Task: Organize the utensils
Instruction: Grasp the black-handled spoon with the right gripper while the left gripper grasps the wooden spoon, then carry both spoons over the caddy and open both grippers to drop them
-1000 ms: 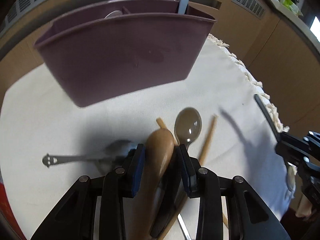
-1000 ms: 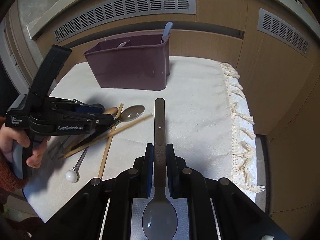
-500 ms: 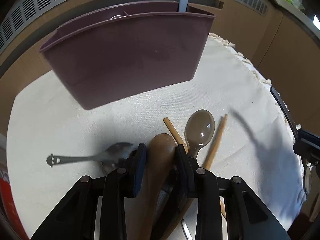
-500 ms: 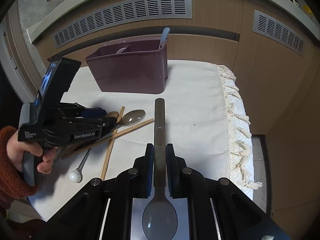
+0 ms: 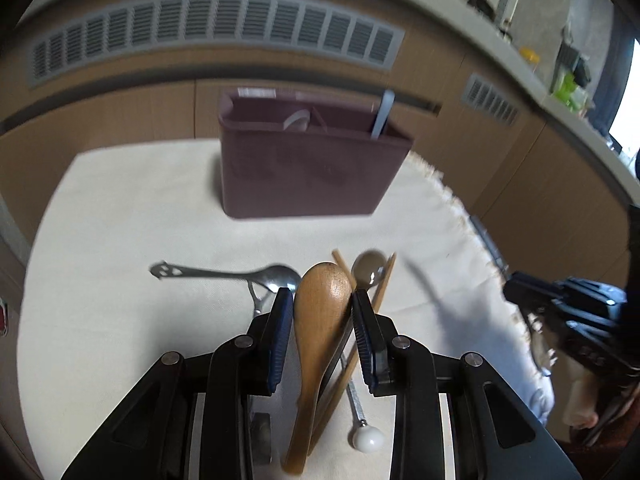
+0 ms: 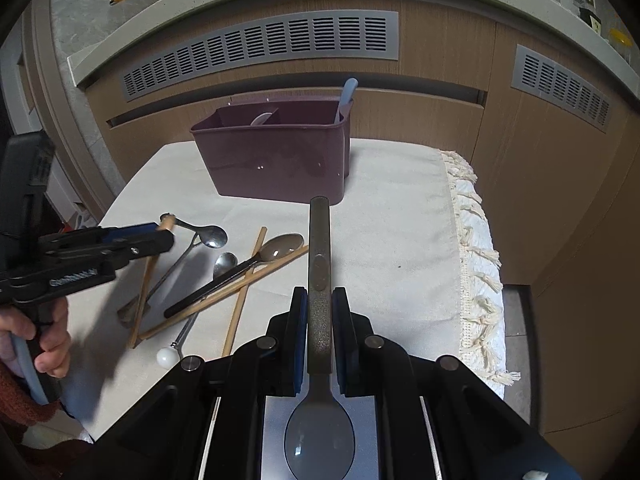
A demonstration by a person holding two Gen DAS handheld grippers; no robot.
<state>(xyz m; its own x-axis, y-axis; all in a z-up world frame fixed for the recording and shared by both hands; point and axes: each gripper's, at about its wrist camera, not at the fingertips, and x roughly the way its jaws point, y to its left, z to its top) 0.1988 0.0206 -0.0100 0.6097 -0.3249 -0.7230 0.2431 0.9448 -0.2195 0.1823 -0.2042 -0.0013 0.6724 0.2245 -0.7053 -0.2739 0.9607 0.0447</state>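
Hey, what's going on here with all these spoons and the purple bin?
A person is sorting utensils with a handheld gripper in each hand. The left gripper is shut on a wooden spoon, lifted above the cloth. The right gripper is shut on a dark grey spoon, handle pointing forward. The purple caddy already holds a couple of utensils. Chopsticks and several metal spoons lie loose on the white cloth.

Glossy wooden spoon [image 5: 322,312], woven cloth [image 6: 392,216]
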